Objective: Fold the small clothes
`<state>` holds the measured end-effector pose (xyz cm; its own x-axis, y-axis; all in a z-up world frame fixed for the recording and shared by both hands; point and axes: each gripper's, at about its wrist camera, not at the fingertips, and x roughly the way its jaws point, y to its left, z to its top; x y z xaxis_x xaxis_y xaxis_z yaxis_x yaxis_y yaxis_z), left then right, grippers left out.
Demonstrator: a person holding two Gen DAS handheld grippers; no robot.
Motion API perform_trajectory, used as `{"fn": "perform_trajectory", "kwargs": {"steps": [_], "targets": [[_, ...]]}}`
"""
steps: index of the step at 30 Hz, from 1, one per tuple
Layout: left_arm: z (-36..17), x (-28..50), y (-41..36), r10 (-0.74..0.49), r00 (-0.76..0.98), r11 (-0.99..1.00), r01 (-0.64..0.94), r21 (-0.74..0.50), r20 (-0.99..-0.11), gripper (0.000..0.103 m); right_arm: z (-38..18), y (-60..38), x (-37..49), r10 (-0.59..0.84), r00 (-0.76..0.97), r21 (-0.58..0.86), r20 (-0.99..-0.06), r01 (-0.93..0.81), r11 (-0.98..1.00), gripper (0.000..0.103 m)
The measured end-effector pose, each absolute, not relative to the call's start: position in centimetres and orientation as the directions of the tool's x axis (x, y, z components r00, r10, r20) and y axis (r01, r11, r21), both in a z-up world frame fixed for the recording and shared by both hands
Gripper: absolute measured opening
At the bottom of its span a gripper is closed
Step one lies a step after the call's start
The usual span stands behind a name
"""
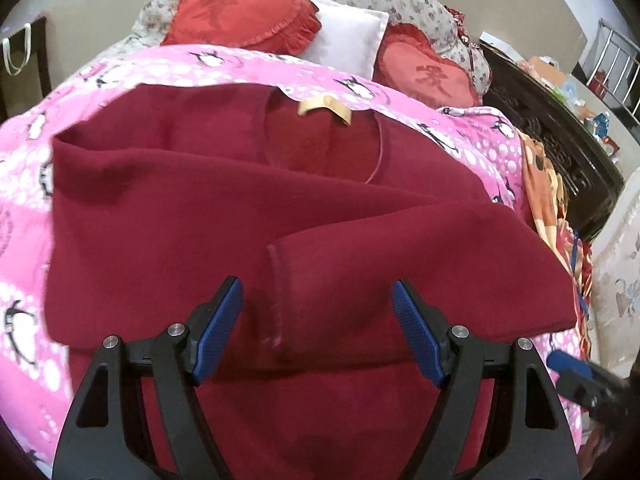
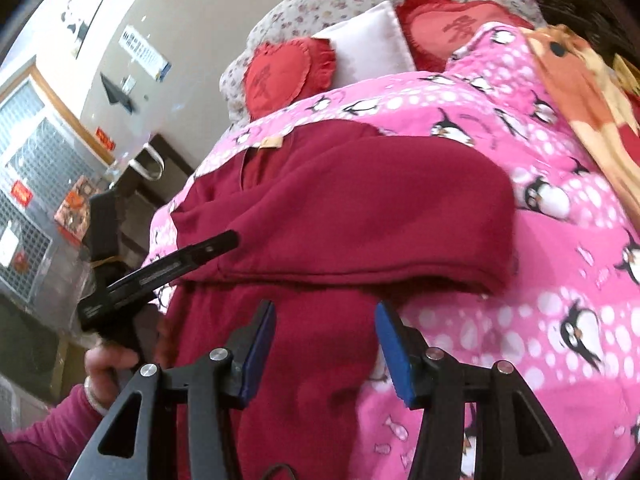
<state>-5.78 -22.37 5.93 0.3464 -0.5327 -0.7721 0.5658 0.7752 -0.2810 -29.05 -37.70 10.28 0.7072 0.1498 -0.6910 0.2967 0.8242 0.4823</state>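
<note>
A dark red fleece top [image 1: 192, 220] lies on a pink penguin blanket [image 1: 24, 208], neckline and tan label [image 1: 325, 109] at the far end. One sleeve is folded across the body, its cuff [image 1: 280, 292] between my fingers. My left gripper [image 1: 317, 300] is open and empty just above the cuff. In the right wrist view the same top [image 2: 360, 208] lies folded over, and my right gripper [image 2: 325, 324] is open and empty above its near lower part. The left gripper [image 2: 160, 272] shows there at the top's left edge.
Two red heart cushions [image 1: 236, 12] and a white pillow [image 1: 344, 36] lie at the bed head. An orange patterned cloth [image 1: 544, 184] lies along the blanket's right side. A dark carved bed frame [image 1: 552, 128] and a cluttered surface stand at right.
</note>
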Motion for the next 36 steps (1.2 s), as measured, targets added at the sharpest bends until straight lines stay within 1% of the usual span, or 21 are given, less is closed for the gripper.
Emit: {"fn": "perform_trajectory", "kwargs": {"steps": [1,2,3,4,5,6,9,12,16,19,23,26,31,36], "targets": [[5.7,-5.6,-22.8,-0.538,0.332,0.772,0.563,-0.295,-0.775,0.077,10.3,-37.9,-29.5,0.139,0.707,0.478,-0.693,0.307,0.823,0.050],[5.5,-5.4,-23.1,-0.549,0.308,0.764,0.561,-0.318,-0.777,0.066,10.3,-38.0,-29.9,0.128,0.706,0.474,-0.697,0.318,0.821,0.050],[5.4,-5.4,-23.4,-0.553,0.291,0.761,0.558,-0.331,-0.781,0.048,10.3,-38.3,-30.4,0.120,0.704,0.471,-0.700,0.328,0.819,0.050],[5.4,-5.4,-23.7,-0.548,0.281,0.761,0.558,-0.331,-0.787,0.039,10.3,-38.6,-30.8,0.113,0.703,0.470,-0.702,0.338,0.816,0.050],[5.5,-5.4,-23.9,-0.540,0.280,0.763,0.561,-0.321,-0.794,0.022,10.2,-38.8,-31.2,0.108,0.704,0.471,-0.702,0.346,0.812,0.050],[5.9,-5.5,-24.0,-0.540,0.272,0.759,0.567,-0.321,-0.796,0.014,10.1,-39.2,-31.8,0.101,0.705,0.473,-0.702,0.355,0.807,0.050],[8.8,-5.5,-23.2,-0.591,0.254,0.731,0.570,-0.375,-0.765,0.014,9.9,-39.8,-32.8,0.054,0.706,0.451,-0.706,0.389,0.804,0.050],[12.8,-5.7,-22.8,-0.617,0.289,0.714,0.596,-0.367,-0.731,0.013,9.6,-40.1,-33.1,-0.011,0.684,0.388,-0.729,0.427,0.817,0.050],[17.9,-6.8,-23.4,-0.653,0.316,0.673,0.660,-0.335,-0.688,0.013,9.0,-39.9,-32.5,-0.043,0.661,0.343,-0.749,0.443,0.828,0.050],[21.1,-7.6,-23.6,-0.671,0.327,0.653,0.686,-0.321,-0.666,0.013,8.9,-39.9,-32.3,-0.026,0.677,0.374,-0.736,0.439,0.817,0.050],[25.2,-8.5,-23.8,-0.694,0.357,0.634,0.715,-0.295,-0.626,0.013,8.6,-39.9,-31.0,-0.027,0.674,0.375,-0.739,0.444,0.814,0.056],[28.2,-9.1,-23.9,-0.699,0.391,0.632,0.729,-0.263,-0.598,0.013,8.5,-39.7,-30.2,-0.024,0.684,0.389,-0.729,0.444,0.807,0.057],[31.5,-9.9,-24.4,-0.709,0.409,0.617,0.754,-0.225,-0.575,0.013,7.9,-40.4,-28.8,-0.020,0.704,0.450,-0.710,0.476,0.756,0.057],[34.7,-10.6,-23.8,-0.730,0.439,0.607,0.769,-0.201,-0.524,0.013,7.5,-40.0,-26.3,-0.042,0.700,0.408,-0.713,0.463,0.787,0.057]]}}
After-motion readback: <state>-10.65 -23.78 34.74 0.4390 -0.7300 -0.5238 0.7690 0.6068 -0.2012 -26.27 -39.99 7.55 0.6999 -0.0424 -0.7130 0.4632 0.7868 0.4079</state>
